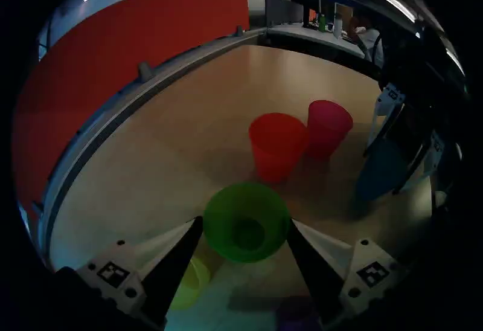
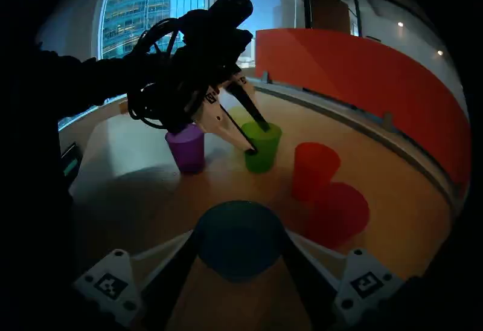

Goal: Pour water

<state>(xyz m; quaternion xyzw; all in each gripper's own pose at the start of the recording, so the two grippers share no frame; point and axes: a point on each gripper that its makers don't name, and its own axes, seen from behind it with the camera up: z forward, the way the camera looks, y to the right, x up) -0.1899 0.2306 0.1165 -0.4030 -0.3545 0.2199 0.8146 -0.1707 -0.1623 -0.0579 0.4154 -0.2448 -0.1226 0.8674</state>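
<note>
Left gripper view: we find the left gripper (image 1: 243,224) clamped on the upright green cup (image 1: 244,210). Well apart to its right, the right gripper (image 2: 239,235) clamps the blue cup (image 2: 238,253).

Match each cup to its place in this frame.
Cups:
1. green cup
2. blue cup
3. purple cup
4. red cup

Places:
a. right beside the pink cup
b. between the fingers of the right gripper
c. standing free, next to the green cup
d. between the fingers of the left gripper

Pairs: 1-d, 2-b, 3-c, 4-a
</note>
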